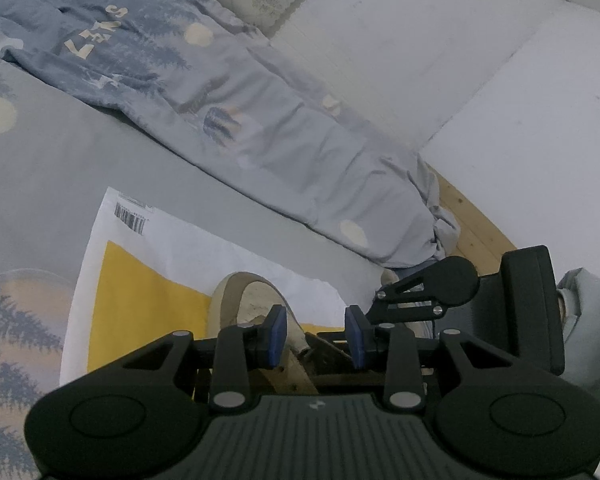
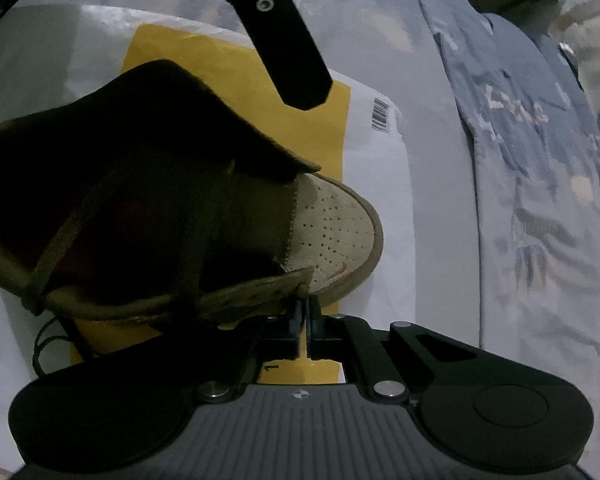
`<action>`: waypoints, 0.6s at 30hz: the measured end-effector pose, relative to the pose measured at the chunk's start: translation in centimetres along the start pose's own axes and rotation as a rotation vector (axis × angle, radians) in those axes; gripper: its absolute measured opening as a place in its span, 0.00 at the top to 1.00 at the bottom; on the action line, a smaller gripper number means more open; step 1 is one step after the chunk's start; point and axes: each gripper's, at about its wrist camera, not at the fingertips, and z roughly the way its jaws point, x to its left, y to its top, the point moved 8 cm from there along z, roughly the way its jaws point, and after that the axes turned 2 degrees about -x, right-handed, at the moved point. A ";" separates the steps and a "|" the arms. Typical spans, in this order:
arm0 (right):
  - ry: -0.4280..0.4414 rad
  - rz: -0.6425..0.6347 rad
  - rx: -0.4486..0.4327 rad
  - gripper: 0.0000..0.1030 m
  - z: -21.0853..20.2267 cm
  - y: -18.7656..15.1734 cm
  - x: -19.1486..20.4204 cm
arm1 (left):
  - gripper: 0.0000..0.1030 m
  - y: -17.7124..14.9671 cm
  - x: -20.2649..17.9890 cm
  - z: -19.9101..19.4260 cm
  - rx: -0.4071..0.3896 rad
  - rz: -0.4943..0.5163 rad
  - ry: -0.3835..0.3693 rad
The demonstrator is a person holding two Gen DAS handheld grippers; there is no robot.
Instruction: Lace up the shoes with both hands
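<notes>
i saw the tan suede perforated shoe (image 2: 332,228) lying on a yellow-and-white mailer bag (image 1: 148,276) on the bed. my right claw (image 2: 303,312) had pressed together on its eyelet flap; my left claw (image 1: 316,334) stood partly spread around the shoe's edge.

The left wrist camera is looking nearly level, close over the shoe (image 1: 256,312), toward the quilt (image 1: 220,112). The right wrist camera is pointing steeply down, nearer. Both are sharing the yellow-and-white mailer bag (image 2: 240,92).

A grey-sheeted bed (image 1: 60,168) carries a rumpled blue quilt (image 1: 228,92) and a white-and-yellow mailer bag (image 1: 160,264).
</notes>
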 end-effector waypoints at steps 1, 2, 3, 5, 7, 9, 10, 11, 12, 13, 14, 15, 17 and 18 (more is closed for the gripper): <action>-0.003 0.013 -0.003 0.89 -0.3 -0.1 -0.1 | 0.71 0.0 0.0 0.0 -0.001 -0.001 0.000; -0.011 0.026 -0.006 0.75 -0.6 -0.2 -0.3 | 0.71 0.0 0.0 0.0 -0.002 -0.002 -0.001; -0.018 0.039 -0.010 0.68 -0.9 -0.2 -0.5 | 0.71 0.0 0.0 0.0 -0.002 -0.001 -0.002; -0.030 0.071 -0.020 0.63 -1.6 -0.3 -1.0 | 0.71 0.0 0.0 0.0 -0.002 -0.001 -0.002; -0.040 0.105 -0.033 0.62 -2.4 -0.4 -1.4 | 0.71 0.0 0.0 0.0 -0.008 -0.002 -0.003; -0.061 0.135 -0.043 0.62 -3.3 -0.4 -1.8 | 0.71 0.2 0.0 -0.1 -0.013 -0.005 -0.003; -0.074 0.158 -0.048 0.62 -3.8 -0.4 -2.0 | 0.71 0.2 0.0 -0.1 -0.016 -0.005 -0.002; -0.087 0.179 -0.055 0.62 -4.3 -0.4 -2.4 | 0.71 0.3 0.0 -0.1 -0.019 -0.005 0.000; -0.103 0.203 -0.067 0.62 -4.6 -0.3 -2.9 | 0.71 0.3 0.0 -0.2 -0.022 -0.005 0.002; -0.126 0.233 -0.084 0.62 -5.2 -0.1 -3.4 | 0.71 0.4 0.1 -0.2 -0.024 -0.007 0.006; -0.141 0.258 -0.101 0.62 -5.9 0.1 -3.7 | 0.71 0.5 0.1 -0.3 -0.026 -0.009 0.009; -0.143 0.272 -0.119 0.63 -6.5 0.4 -3.8 | 0.70 0.5 0.1 -0.3 -0.029 -0.011 0.013; -0.117 0.238 -0.123 0.64 -7.1 1.3 -3.5 | 0.70 0.7 0.2 -0.5 -0.036 -0.020 0.018; -0.098 0.199 -0.110 0.67 -7.0 1.8 -3.3 | 0.70 0.8 0.3 -0.6 -0.039 -0.026 0.021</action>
